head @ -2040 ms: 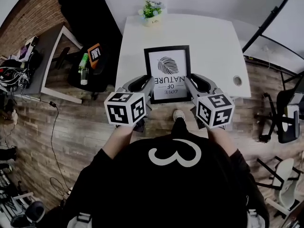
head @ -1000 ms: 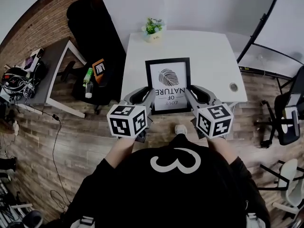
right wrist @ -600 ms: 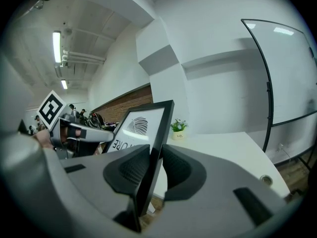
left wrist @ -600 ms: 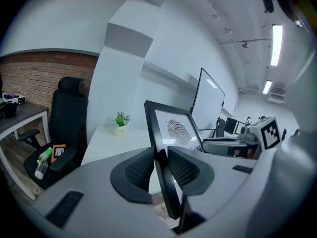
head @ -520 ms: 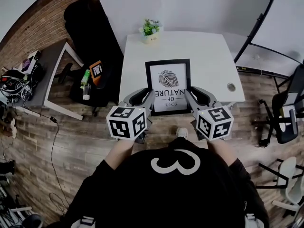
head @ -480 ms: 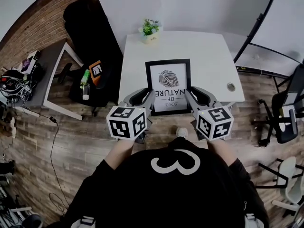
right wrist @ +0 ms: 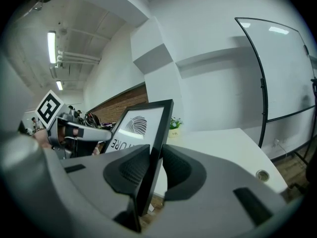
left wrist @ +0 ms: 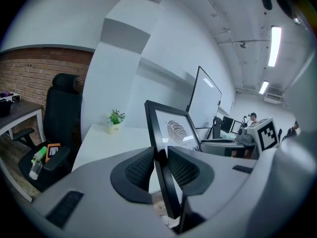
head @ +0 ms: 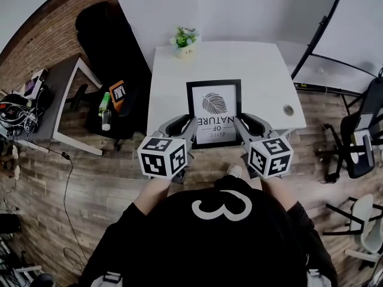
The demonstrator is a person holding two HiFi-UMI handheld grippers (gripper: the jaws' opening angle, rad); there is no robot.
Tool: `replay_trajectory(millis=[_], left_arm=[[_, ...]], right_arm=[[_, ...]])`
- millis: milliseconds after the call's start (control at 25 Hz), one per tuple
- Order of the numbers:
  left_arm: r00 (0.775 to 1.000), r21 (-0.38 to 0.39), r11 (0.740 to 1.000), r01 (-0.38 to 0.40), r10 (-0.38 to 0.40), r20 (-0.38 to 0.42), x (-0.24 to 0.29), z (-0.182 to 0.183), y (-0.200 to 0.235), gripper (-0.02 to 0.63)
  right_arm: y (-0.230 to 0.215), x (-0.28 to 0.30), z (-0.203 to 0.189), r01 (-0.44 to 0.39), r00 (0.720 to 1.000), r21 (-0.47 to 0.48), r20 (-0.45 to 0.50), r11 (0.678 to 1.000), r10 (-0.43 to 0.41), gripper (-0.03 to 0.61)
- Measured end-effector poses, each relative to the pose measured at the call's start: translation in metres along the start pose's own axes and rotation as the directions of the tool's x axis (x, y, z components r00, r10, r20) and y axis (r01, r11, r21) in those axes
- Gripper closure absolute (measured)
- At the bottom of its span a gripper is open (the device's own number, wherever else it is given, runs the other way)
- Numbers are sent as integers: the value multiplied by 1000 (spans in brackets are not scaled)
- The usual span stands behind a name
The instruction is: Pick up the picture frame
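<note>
The picture frame [head: 214, 111] is black, with a leaf print and lettering, and hangs tilted over the front edge of the white table [head: 263, 70]. My left gripper [head: 190, 128] is shut on its left edge and my right gripper [head: 239, 125] on its right edge. In the left gripper view the frame [left wrist: 171, 128] stands upright, and the left gripper [left wrist: 161, 157] has its ribbed pads pressed on the black border. The right gripper view shows the frame [right wrist: 143, 123] clamped the same way in the right gripper [right wrist: 154, 165].
A small potted plant [head: 184, 40] stands at the table's far left corner, and a cable hole [head: 288, 109] lies near its right front. A black chair [head: 108, 40] with a green bottle [head: 105, 107] and a grey desk [head: 57, 94] stand to the left. More chairs [head: 359, 148] stand at the right.
Both grippers keep their hold on the frame's side edges. The head view has drifted a little, so the frame sits slightly lower in the picture; the hands have barely moved.
</note>
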State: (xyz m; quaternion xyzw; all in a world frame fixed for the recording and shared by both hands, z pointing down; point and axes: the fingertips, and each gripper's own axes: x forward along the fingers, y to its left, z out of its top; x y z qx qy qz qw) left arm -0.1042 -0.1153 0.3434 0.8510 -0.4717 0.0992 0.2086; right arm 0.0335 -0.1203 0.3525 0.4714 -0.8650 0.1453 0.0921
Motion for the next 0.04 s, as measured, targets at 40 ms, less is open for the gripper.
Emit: replay_trajectory(millis=[40], left_arm=[[1000,2,1000,3,-3,0,1,1,0,518]], right_arm=[[-1,1,0,1,1000,1,0,1000,-1,483]])
